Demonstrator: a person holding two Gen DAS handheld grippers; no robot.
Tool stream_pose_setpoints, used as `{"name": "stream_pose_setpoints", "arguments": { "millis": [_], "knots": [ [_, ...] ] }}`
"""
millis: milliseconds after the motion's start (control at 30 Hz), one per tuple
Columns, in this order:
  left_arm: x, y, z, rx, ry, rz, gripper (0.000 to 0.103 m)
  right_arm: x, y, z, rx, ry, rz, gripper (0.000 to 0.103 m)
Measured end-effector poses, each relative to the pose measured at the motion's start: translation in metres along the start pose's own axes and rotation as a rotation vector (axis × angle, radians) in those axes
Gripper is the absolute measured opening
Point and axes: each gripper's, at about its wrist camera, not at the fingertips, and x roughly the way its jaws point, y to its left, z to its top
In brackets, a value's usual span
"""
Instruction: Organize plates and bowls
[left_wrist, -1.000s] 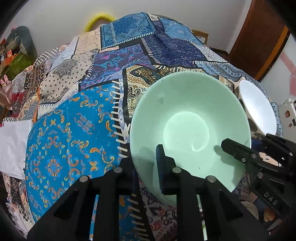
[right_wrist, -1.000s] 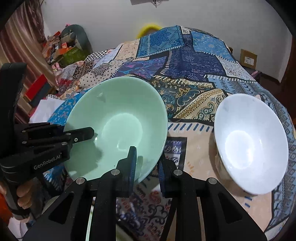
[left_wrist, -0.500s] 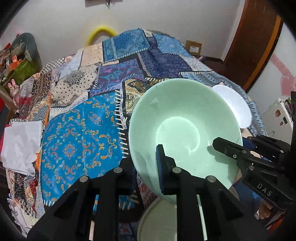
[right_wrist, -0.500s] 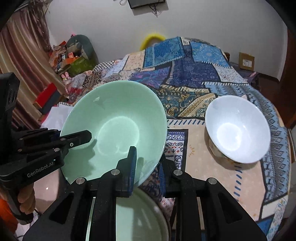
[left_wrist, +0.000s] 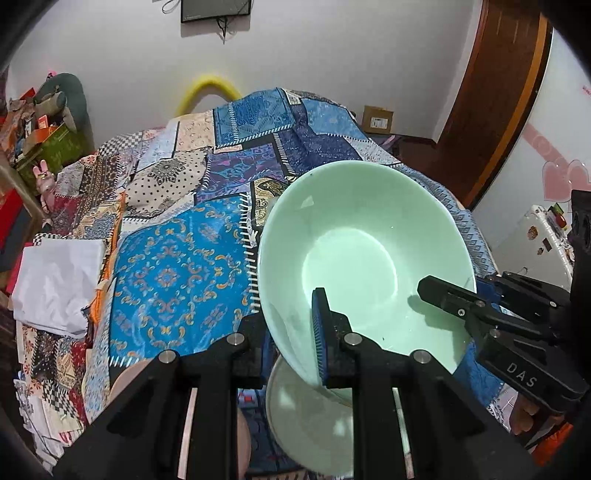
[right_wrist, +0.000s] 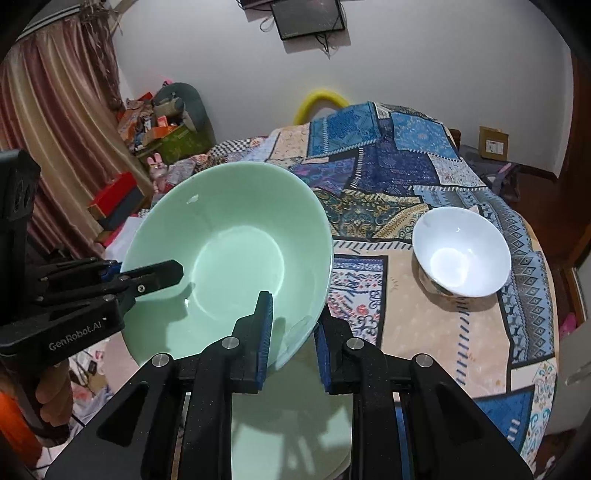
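Observation:
A large mint-green bowl (left_wrist: 351, 258) (right_wrist: 236, 258) hangs tilted in the air, held by both grippers. My left gripper (left_wrist: 290, 332) is shut on its near-left rim, one pad inside and one outside. My right gripper (right_wrist: 291, 339) is shut on the near-right rim in the same way. Each wrist view shows the other gripper on the rim: the right gripper (left_wrist: 443, 295) and the left gripper (right_wrist: 162, 273). Under the bowl lies a pale green plate (left_wrist: 306, 417) (right_wrist: 288, 417). A white bowl (right_wrist: 461, 251) stands upright on the quilt to the right, apart from both grippers.
A patchwork quilt (left_wrist: 177, 273) covers the bed. A folded white cloth (left_wrist: 55, 280) lies at its left edge. Boxes and toys (right_wrist: 162, 129) pile by the curtain at far left. A cardboard box (right_wrist: 493, 142) stands by the back wall. A wooden door (left_wrist: 498, 110) is at right.
Both grippers rose and drew back with the green bowl. The pale green plate came into view beneath it. The white bowl left the left wrist view, hidden behind the green bowl.

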Motion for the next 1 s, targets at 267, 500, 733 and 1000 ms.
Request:
{"name": "stream_pose_setpoints", "arguments": {
  "millis": [267,500,733,1000],
  "knots": [
    [-0.039,0.011,-0.020,-0.022,-0.037,0.002,0.018,-0.016,0.021,-0.005,-0.030,-0.034,0.025,0.019],
    [-0.063,0.031,-0.041,-0.061,-0.062,0.005,0.018,-0.016,0.043,-0.012,-0.056,-0.035,0.049,0.019],
    [-0.076,0.057,-0.060,-0.101,-0.062,0.022,0.018,-0.010,0.069,-0.021,-0.087,-0.021,0.084,0.020],
    [-0.086,0.089,-0.081,-0.156,-0.056,0.049,0.018,0.010,0.095,-0.028,-0.109,0.015,0.134,0.020]
  ]
}}
